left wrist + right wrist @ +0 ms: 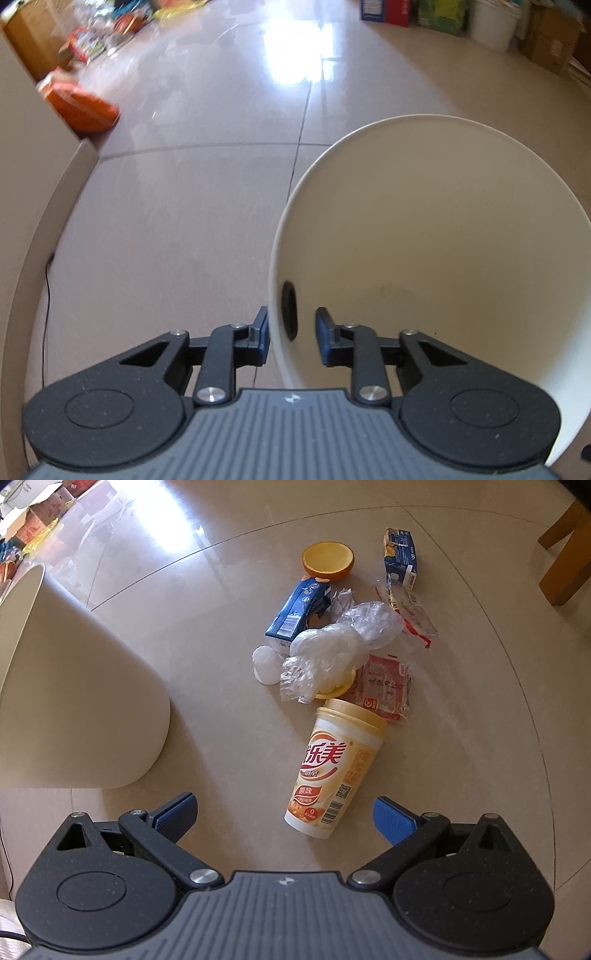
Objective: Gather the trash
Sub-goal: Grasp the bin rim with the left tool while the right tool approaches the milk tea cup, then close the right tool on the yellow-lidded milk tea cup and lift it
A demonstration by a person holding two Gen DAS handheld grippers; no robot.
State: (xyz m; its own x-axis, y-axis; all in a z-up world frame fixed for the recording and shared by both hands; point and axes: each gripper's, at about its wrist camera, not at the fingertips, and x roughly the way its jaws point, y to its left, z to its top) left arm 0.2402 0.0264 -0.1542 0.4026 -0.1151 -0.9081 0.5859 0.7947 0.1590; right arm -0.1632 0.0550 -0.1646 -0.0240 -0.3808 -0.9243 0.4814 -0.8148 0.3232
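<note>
- The bin [424, 258] is pinched at its rim by the left gripper [291, 338], one finger outside the wall and one inside, beside a dark hole in the wall; the fingers stand narrow around the thin wall
- The bin is seen tilted, its mouth turned up toward the camera, probably so that trash can be dropped in without a long reach
- In the right wrist view the bin [81, 686] lies at 9 o'clock, well apart from the trash, which is heaped at 12 to 1 o'clock on the floor [480, 738]
- The right gripper [284, 814] is held with fingers wide and holds nothing; the cup [332, 771] lies on its side with its base between them, so it is judged the next item to be taken
- Behind the cup are found a plastic bag [332, 653], a red wrapper [384, 686], two blue cartons [295, 613] and half an orange peel [328, 560], all untouched
- The cup's round wall may roll or slip as the fingers close
</note>
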